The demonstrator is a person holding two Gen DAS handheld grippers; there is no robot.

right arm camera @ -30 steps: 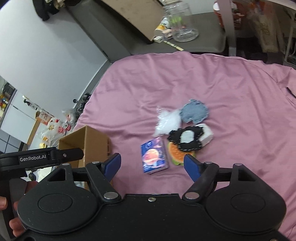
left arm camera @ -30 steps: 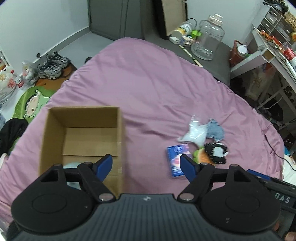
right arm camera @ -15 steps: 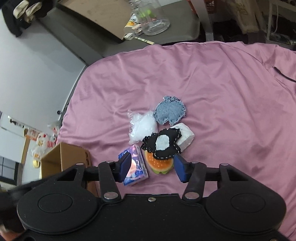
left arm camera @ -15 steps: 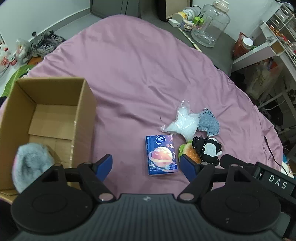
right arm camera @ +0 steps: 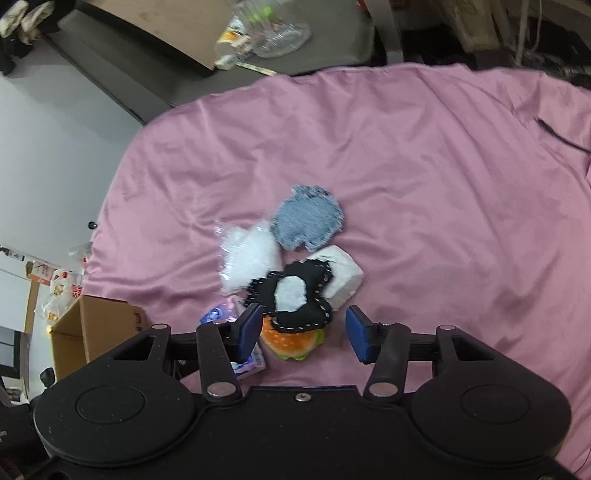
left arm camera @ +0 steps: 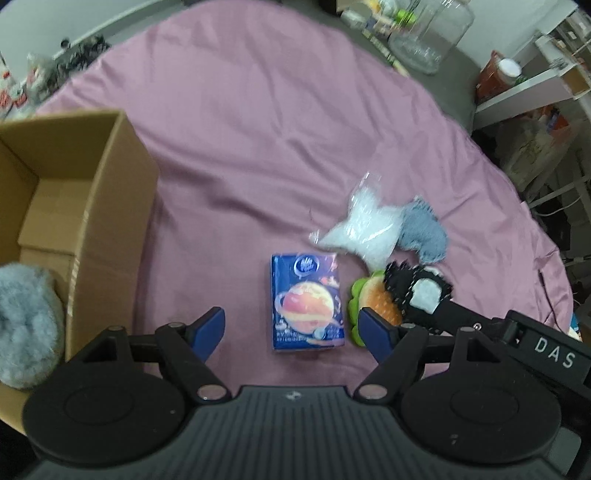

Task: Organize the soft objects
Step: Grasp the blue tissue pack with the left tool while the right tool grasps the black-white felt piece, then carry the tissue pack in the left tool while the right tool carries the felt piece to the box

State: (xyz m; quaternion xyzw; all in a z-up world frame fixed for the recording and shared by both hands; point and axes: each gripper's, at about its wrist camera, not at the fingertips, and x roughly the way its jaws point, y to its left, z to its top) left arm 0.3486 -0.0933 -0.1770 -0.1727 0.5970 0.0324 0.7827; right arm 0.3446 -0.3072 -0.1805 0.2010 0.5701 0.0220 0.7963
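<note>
A pile of soft things lies on the pink bedspread (left arm camera: 258,129): a blue tissue pack (left arm camera: 306,301), a burger plush (left arm camera: 376,302), a black-and-white felt piece (right arm camera: 295,295), a clear bag of white stuffing (left arm camera: 364,230), a denim patch (right arm camera: 308,218) and a white pack (right arm camera: 343,273). An open cardboard box (left arm camera: 107,221) stands at the left with a grey fluffy toy (left arm camera: 27,325) inside. My left gripper (left arm camera: 291,328) is open and empty just before the tissue pack. My right gripper (right arm camera: 303,332) is open, its jaws either side of the burger plush and felt piece.
Beyond the bed's far edge there is a glass jar (left arm camera: 430,33), bottles and a board on a grey floor. White shelves (left arm camera: 535,85) stand at the right. Shoes and bags lie left of the bed. A black cable (right arm camera: 557,133) crosses the bedspread's right side.
Both grippers have moved closer to the pile. The left one swung right, away from the box. The right one came down over the burger plush and its jaws narrowed somewhat.
</note>
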